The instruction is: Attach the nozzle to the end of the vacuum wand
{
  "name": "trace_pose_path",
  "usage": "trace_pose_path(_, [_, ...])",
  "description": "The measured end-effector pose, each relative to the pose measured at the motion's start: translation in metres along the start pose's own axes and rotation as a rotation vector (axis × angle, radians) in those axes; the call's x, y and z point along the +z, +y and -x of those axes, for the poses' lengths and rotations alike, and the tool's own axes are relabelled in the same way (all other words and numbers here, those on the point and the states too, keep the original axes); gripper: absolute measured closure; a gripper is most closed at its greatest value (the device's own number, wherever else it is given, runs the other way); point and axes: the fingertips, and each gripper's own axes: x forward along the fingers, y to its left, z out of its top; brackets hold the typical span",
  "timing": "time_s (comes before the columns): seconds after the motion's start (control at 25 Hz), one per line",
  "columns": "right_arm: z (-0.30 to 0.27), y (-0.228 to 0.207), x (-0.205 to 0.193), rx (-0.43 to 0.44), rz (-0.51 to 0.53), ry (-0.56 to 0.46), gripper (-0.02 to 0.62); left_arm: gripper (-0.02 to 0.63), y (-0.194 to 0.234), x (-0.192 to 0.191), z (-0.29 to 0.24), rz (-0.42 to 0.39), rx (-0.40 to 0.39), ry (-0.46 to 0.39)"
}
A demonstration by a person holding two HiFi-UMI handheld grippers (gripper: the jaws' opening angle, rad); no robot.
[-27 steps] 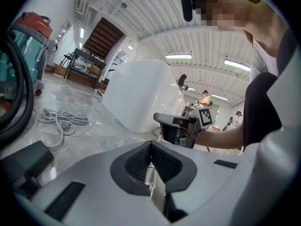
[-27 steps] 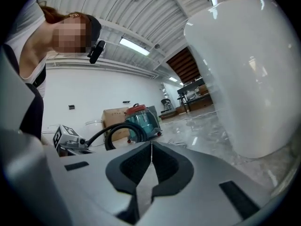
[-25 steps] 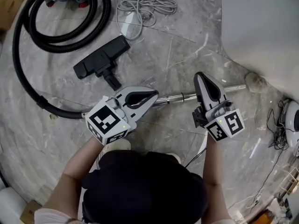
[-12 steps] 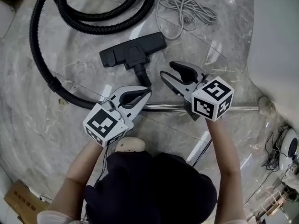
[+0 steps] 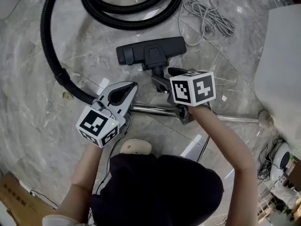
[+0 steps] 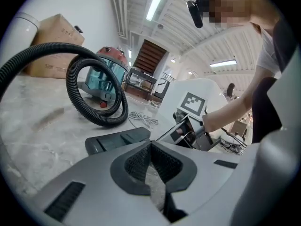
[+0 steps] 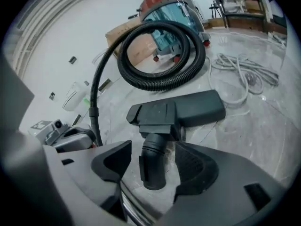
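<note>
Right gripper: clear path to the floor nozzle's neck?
Probably yes. The right gripper has just opened its jaws, and the floor nozzle's neck already sits between them, untouched; nothing blocks it.

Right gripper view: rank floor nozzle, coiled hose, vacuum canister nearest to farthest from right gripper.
1. Floor nozzle: neck between the right gripper's jaws, which have just been opening.
2. Coiled hose: behind the nozzle, centre.
3. Vacuum canister: behind the coil, top.

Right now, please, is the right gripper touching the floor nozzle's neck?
Apart. In the right gripper view, the right gripper, jaws just opening, straddles the floor nozzle's neck with floor visible each side.
</note>
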Motion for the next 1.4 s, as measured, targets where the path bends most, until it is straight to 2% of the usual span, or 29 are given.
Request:
trace_pose_path(0.12, [-0.02,-0.001,-0.009,0.019,-0.156,0.105,0.321,0.598,0.005,-0.002,0.003,0.013,0.0,-0.015])
trace_pose_path(0.2, [-0.03,-0.002,-0.013,0.029,-0.218,0.143,0.321,0.598,0.008,-0.005,0.004,0.011,-0.002,-0.018])
trace_pose_path(0.44, [-0.041,-0.002,-0.017,0.062,-0.278,0.206,0.326,0.598,0.013,-0.01,0.002,0.009,-0.016,-0.006])
trace_pose_path(0.52, [-0.04,-0.004,-0.017,0.1,-0.265,0.204,0.37,0.598,0.011,-0.012,0.0,-0.007,-0.025,0.005])
trace_pose_path(0.64, [-0.04,-0.002,-0.015,0.186,-0.233,0.164,0.393,0.598,0.01,-0.014,-0.002,-0.015,-0.027,0.014])
trace_pose_path(0.72, [-0.041,0.001,-0.009,0.238,-0.248,0.114,0.394,0.598,0.008,-0.014,-0.002,-0.019,-0.027,0.019])
trace_pose_path(0.84, [-0.037,0.002,-0.004,0.268,-0.262,0.066,0.394,0.597,0.002,-0.014,-0.004,-0.032,-0.038,0.031])
trace_pose_path(1.08, [-0.014,-0.004,-0.008,0.243,-0.247,0.023,0.396,0.597,-0.016,-0.016,-0.01,-0.074,-0.055,0.061])
trace_pose_path(1.28, [0.018,-0.017,0.004,0.189,-0.219,-0.07,0.396,0.598,-0.027,-0.022,-0.016,-0.102,-0.088,0.072])
trace_pose_path(1.4, [0.04,-0.025,0.011,0.166,-0.237,-0.13,0.396,0.598,-0.034,-0.025,-0.018,-0.116,-0.117,0.074])
